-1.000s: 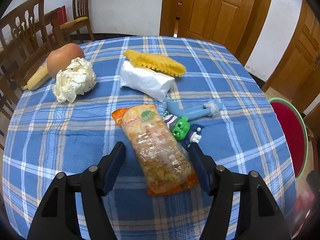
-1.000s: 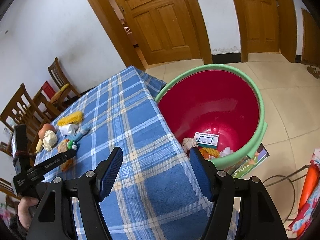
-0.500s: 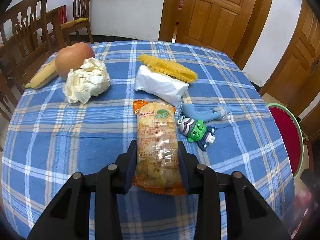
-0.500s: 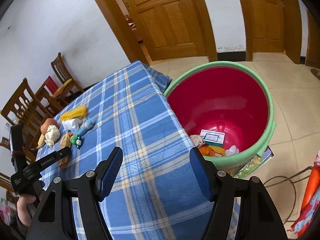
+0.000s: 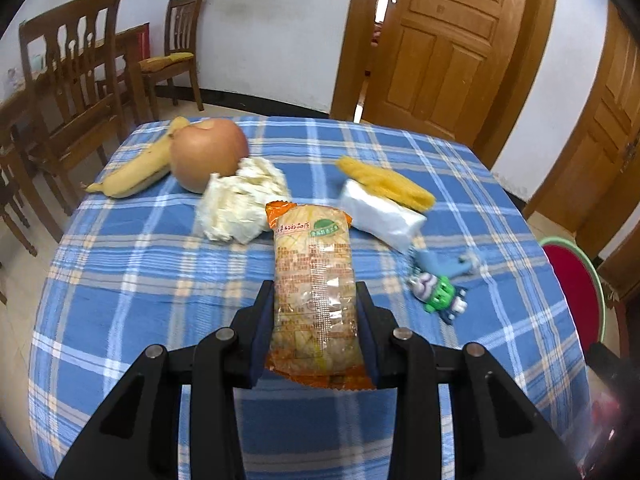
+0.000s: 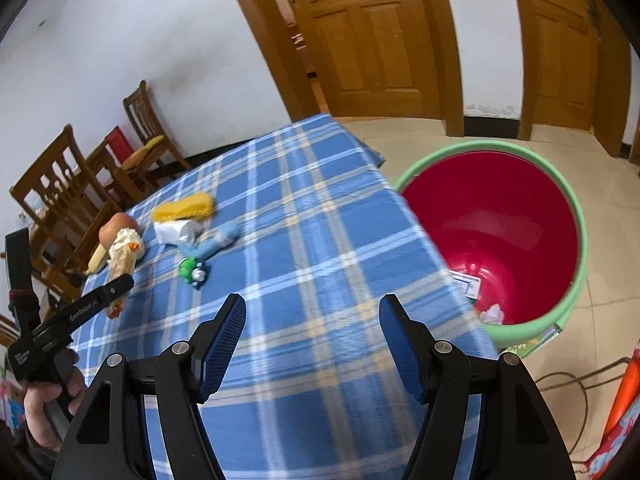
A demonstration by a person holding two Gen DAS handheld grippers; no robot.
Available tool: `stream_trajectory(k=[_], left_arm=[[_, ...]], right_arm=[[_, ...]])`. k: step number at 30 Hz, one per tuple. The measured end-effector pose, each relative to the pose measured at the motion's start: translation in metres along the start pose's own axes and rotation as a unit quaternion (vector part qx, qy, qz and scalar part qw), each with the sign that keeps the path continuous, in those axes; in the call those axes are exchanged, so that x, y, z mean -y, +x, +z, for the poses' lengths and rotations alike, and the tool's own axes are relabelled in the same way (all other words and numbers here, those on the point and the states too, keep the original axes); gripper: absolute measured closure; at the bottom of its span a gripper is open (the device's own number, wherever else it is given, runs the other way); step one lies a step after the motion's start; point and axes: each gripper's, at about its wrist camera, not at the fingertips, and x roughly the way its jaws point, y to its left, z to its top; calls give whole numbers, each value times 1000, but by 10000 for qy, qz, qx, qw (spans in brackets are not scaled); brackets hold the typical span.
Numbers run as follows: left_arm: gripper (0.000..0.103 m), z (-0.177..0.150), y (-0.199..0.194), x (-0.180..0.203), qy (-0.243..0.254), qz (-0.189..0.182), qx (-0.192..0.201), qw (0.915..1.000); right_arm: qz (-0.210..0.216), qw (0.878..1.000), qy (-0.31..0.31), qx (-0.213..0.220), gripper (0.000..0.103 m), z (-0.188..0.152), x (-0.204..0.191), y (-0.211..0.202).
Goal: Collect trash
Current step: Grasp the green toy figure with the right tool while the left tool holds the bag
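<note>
- One red bin (image 6: 492, 232) with a green rim stands on the floor off the surface's (image 5: 132, 280) right edge; the left view cuts off most of it, and its contents are blurred.
- One snack packet (image 5: 314, 292) is clamped in the left gripper (image 5: 316, 312), above the surface's near part.
- The right gripper (image 6: 312, 344) is wide and empty.
- One crumpled paper (image 5: 240, 204) half hides one apple (image 5: 208, 152).

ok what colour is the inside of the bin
Deep red inside the bin, with a light green rim; clearest in the right wrist view.

Left gripper (image 5: 316, 312) clamped on the snack packet (image 5: 314, 280), pads pressing both long sides, packet pointing to twelve o'clock. Right gripper (image 6: 312, 336) empty, jaws wide apart, tilted downward. Bare hand (image 6: 48, 408) at eight o'clock, wrapped around the left gripper's handle.
</note>
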Motion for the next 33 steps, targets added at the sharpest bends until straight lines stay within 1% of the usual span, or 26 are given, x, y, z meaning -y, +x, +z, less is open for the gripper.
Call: stream_trajectory(k=[6, 15, 20, 25, 29, 31, 33], left_arm=[[65, 2, -2, -24, -213, 63, 214, 9995], [65, 0, 2, -35, -307, 1, 346, 9989], [65, -2, 6, -37, -345, -125, 345, 9987], [65, -3, 8, -40, -417, -197, 323, 9984], [65, -3, 6, -39, -402, -223, 349, 9983], [65, -3, 6, -39, -402, -269, 345, 9982], [65, -3, 6, -39, -416, -313, 342, 9981]], right_arm=[[40, 9993, -335, -146, 32, -2, -39, 19], [135, 9970, -721, -236, 32, 3, -93, 53], [71, 9952, -905, -380, 32, 6, -112, 78], [32, 9936, -1036, -453, 33, 9, -121, 98], [-10, 9935, -1024, -488, 33, 12, -124, 109], [-58, 9931, -1045, -530, 39, 11, -126, 114], [-165, 9921, -1155, -459, 45, 11, -130, 116]])
